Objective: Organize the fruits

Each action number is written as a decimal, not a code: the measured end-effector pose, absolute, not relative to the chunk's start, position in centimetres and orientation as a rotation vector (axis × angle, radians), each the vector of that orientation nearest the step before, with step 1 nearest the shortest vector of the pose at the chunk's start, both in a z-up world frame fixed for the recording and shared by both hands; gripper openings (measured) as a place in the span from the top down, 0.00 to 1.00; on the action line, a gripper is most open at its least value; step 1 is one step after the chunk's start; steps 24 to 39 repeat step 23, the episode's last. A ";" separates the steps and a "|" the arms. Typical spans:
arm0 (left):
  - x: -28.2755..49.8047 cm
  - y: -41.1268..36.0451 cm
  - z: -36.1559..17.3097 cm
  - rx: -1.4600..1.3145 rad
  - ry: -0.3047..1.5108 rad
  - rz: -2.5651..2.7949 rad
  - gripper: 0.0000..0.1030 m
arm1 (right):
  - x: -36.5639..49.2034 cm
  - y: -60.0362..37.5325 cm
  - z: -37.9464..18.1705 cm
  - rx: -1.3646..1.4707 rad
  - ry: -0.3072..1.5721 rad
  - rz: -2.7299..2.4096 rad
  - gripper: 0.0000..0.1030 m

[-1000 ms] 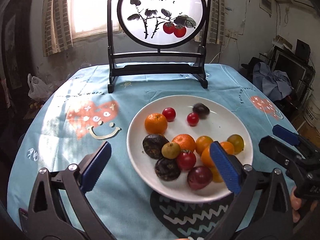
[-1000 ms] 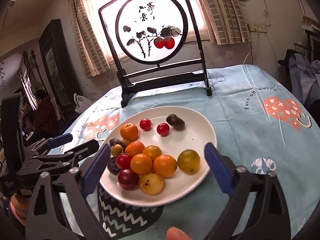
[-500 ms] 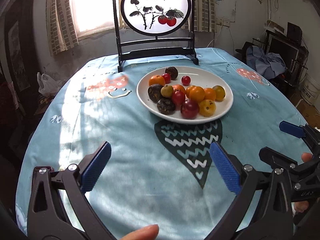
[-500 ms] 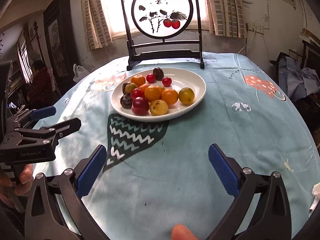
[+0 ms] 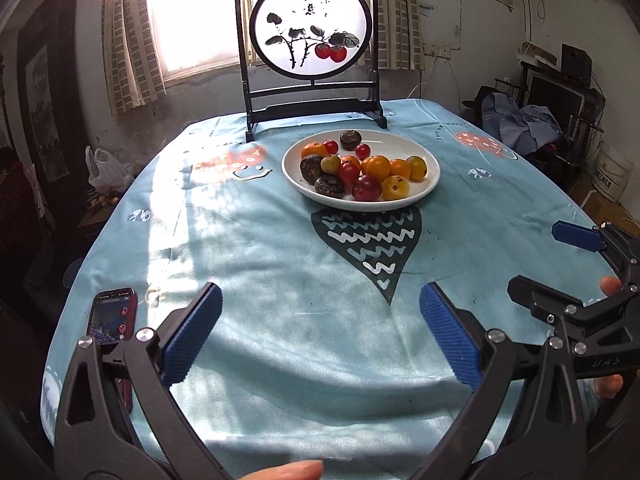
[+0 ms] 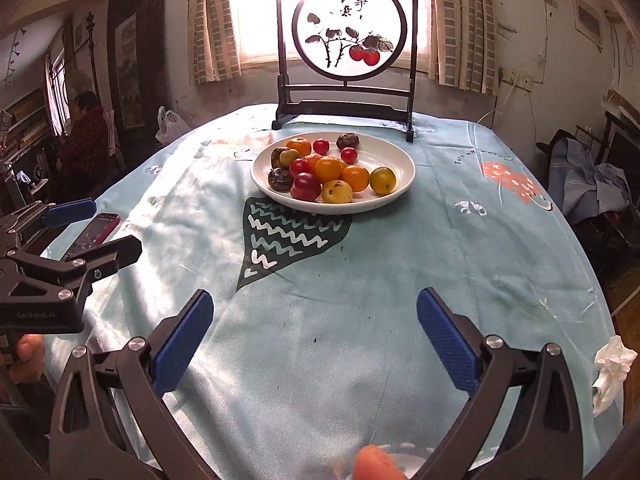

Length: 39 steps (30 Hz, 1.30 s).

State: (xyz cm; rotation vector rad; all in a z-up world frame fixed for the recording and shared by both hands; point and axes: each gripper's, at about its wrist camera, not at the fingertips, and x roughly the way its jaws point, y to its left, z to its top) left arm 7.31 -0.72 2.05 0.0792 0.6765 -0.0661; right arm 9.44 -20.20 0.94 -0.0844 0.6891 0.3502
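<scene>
Looks like the job is pretty much wrapped up, judging by how things sit. All the fruit (image 5: 360,170) is piled on the white plate (image 5: 430,182), which sits toward the far side of the table (image 5: 260,248) just in front of the painted screen (image 5: 311,46). I count oranges, little red tomatoes, a couple of yellowish ones, a dark red plum-looking one and a few wrinkly dark brown ones. Nothing loose on the cloth that I can spot, so I'd guess there's nothing left to collect, unless sorting by kind is wanted, since they're all mixed together.

Both claws are well back from the plate, near the front edge of the table. The left gripper (image 5: 320,338) has its blue pads spread wide with nothing between them, just bare tablecloth. Same story for the right gripper (image 6: 314,338): wide apart and empty.

Other stuff around: a phone (image 5: 113,316) with its screen lit lies near the front left edge of the table, just beside the left gripper, and a crumpled tissue (image 6: 612,372) sits at the right edge. Neither is anywhere near the plate. The path from the claws to the plate is just open cloth, so nothing's blocking. Only thing crowding the plate is the screen's base right behind it.
</scene>
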 end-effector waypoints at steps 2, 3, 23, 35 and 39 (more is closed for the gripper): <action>7.0 -0.8 2.1 0.081 0.673 -0.067 0.02 | 9.1 -20.2 1.1 -0.085 0.684 0.348 0.01; 6.9 -0.8 2.2 0.081 0.672 -0.068 0.02 | 9.0 -20.3 1.2 -0.085 0.680 0.348 0.01; 6.4 -1.3 2.4 0.092 0.654 -0.054 0.02 | 8.7 -21.2 1.4 -0.063 0.677 0.333 0.01; 6.4 -1.3 2.4 0.092 0.654 -0.054 0.02 | 8.7 -21.2 1.4 -0.063 0.677 0.333 0.01; 6.4 -1.3 2.4 0.092 0.654 -0.054 0.02 | 8.7 -21.2 1.4 -0.063 0.677 0.333 0.01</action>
